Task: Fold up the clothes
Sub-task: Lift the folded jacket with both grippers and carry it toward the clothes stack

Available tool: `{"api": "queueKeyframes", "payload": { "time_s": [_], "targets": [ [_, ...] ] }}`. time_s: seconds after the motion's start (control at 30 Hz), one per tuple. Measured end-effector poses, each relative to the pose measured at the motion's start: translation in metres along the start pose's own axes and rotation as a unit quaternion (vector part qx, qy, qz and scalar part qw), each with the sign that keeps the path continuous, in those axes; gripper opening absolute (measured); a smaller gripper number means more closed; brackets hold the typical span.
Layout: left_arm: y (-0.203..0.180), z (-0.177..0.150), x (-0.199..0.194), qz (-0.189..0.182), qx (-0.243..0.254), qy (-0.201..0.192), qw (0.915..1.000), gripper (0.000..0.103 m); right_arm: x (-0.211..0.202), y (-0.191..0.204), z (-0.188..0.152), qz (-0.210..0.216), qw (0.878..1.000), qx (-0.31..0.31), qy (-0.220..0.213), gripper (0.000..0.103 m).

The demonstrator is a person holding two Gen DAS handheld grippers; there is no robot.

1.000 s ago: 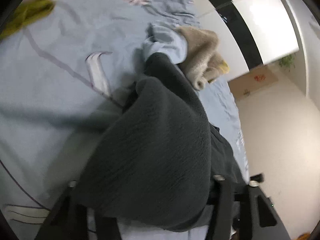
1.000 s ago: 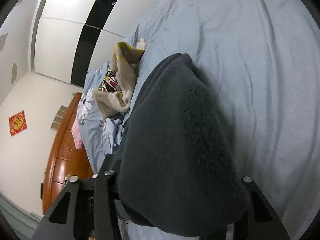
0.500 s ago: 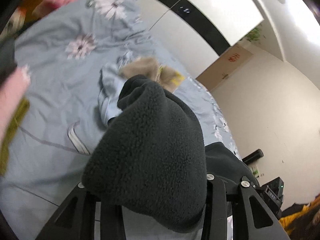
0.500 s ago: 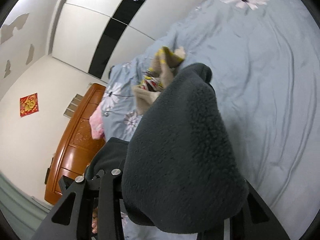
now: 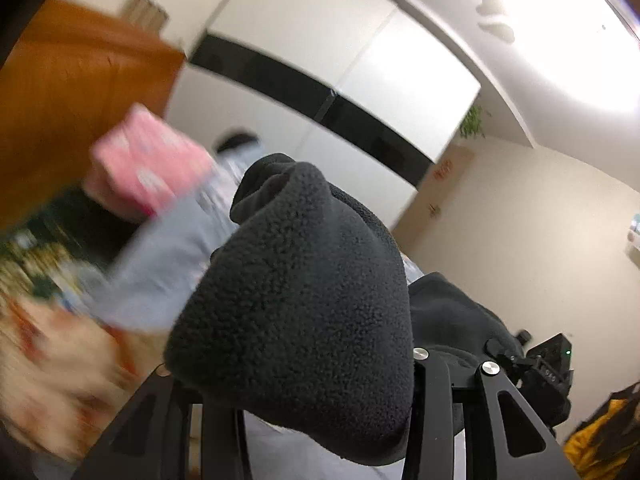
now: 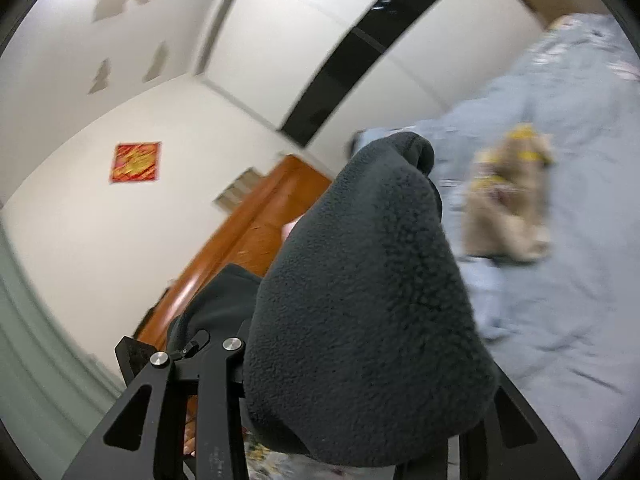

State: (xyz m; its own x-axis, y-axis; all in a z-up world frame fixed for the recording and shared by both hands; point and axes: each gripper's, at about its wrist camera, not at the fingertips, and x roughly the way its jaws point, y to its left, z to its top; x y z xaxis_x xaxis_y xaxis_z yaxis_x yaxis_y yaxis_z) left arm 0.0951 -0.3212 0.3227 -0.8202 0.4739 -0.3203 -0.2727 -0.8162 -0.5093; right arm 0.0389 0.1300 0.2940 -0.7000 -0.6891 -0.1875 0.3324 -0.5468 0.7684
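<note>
A dark fleece garment bulges up through the centre of both wrist views, bunched between each gripper's fingers; the left gripper and right gripper are each clamped on it. Behind, blurred, apparently a blue bedsheet, a wooden headboard and white wardrobe.

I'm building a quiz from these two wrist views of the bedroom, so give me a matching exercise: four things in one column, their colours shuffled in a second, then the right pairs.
Things:
1. fleece garment bunched in the left gripper
2. folded item by the headboard
3. headboard
4. wall decoration

Colours:
A. red and gold
B. pink
C. dark grey
D. orange-brown wood

Pairs: 1-C, 2-B, 3-D, 4-A
</note>
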Motion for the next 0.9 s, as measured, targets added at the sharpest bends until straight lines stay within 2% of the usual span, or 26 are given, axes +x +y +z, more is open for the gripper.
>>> {"api": "queueKeyframes", "payload": {
  "time_s": [0.13,0.23,0.4,0.47,0.57,0.7,0.9],
  "targets": [
    [0.068,0.018,-0.054,0.018,-0.009,-0.049,0.9986,0.042,0.069,0.049,-0.028,0.052,0.998,-0.018,0.019,0.040],
    [0.133,0.001,-0.082,0.033,-0.030,-0.067,0.9968,0.042,0.120,0.066,-0.072,0.071,0.995,-0.038,0.052,0.040],
    [0.250,-0.066,-0.090,0.079,-0.112,-0.036,0.9899,0.042,0.190,0.037,-0.175,0.055,0.987,-0.042,0.144,0.041],
    [0.282,-0.087,-0.092,0.070,-0.150,-0.038,0.9855,0.043,0.199,0.011,-0.204,0.058,0.985,-0.013,0.159,0.041],
    [0.309,-0.107,-0.089,0.052,-0.178,-0.048,0.9816,0.046,0.202,-0.009,-0.226,0.066,0.985,0.016,0.159,0.045],
    [0.337,-0.115,-0.081,0.048,-0.207,-0.056,0.9755,0.049,0.201,-0.014,-0.239,0.055,0.988,0.008,0.143,0.050],
    [0.354,-0.122,-0.064,0.074,-0.241,-0.060,0.9658,0.053,0.210,-0.011,-0.251,0.050,0.989,0.018,0.139,0.051]
  ]
}}
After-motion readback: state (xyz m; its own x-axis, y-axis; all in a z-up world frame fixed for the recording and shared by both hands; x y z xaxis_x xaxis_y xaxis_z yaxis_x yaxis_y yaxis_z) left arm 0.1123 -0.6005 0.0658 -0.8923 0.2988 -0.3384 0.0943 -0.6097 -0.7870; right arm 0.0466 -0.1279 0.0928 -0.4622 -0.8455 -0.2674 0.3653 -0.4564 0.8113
